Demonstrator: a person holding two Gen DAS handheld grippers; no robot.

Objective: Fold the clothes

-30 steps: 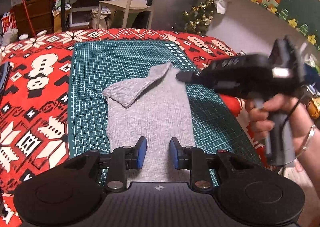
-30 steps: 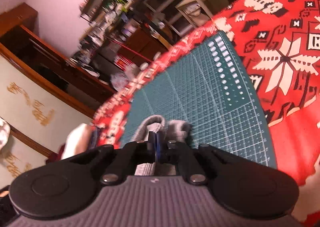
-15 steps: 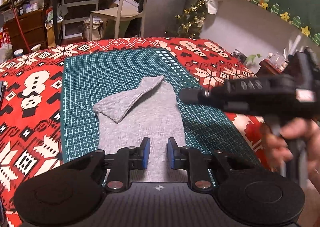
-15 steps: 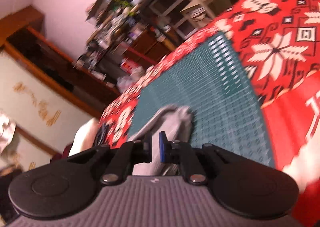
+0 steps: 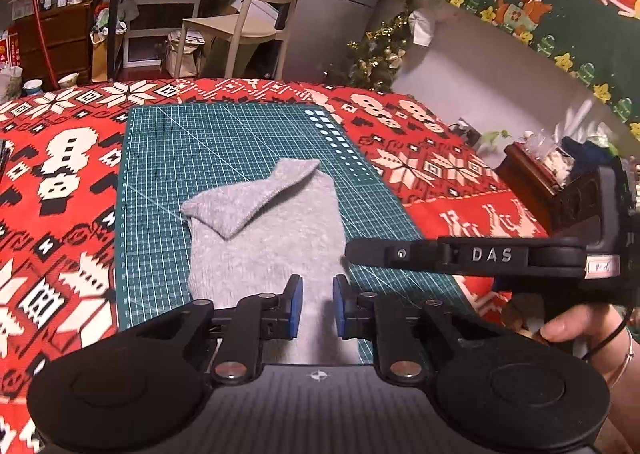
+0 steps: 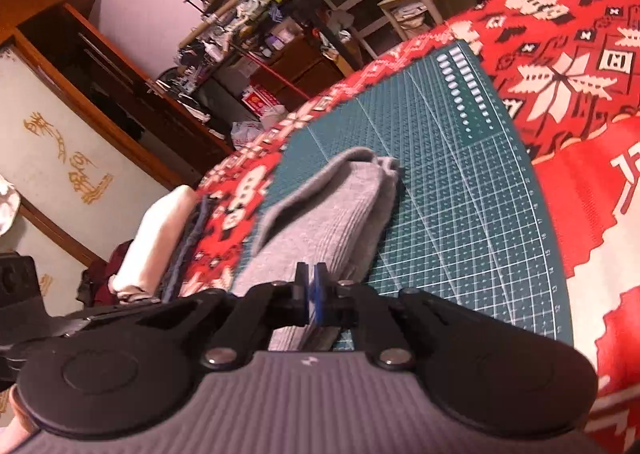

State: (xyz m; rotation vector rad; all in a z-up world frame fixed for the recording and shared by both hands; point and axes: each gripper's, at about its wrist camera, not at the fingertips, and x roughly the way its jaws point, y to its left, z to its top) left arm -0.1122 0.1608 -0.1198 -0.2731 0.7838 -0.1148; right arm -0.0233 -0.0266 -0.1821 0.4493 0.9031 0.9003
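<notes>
While the grey ribbed garment (image 5: 264, 238) is lying partly folded on the green cutting mat (image 5: 168, 157), one sleeve crossing it, the left gripper (image 5: 316, 306) is hovering part-open and empty; the right gripper (image 6: 309, 290) is looking pinched together, seemingly empty. Next fold is likely needing a near-edge grasp.

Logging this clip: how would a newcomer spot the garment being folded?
Find the red snowflake-patterned blanket; a dark green gridded cutting mat lies on it. The grey ribbed knit garment is the only fabric on that mat, its far end folded over diagonally.
</notes>
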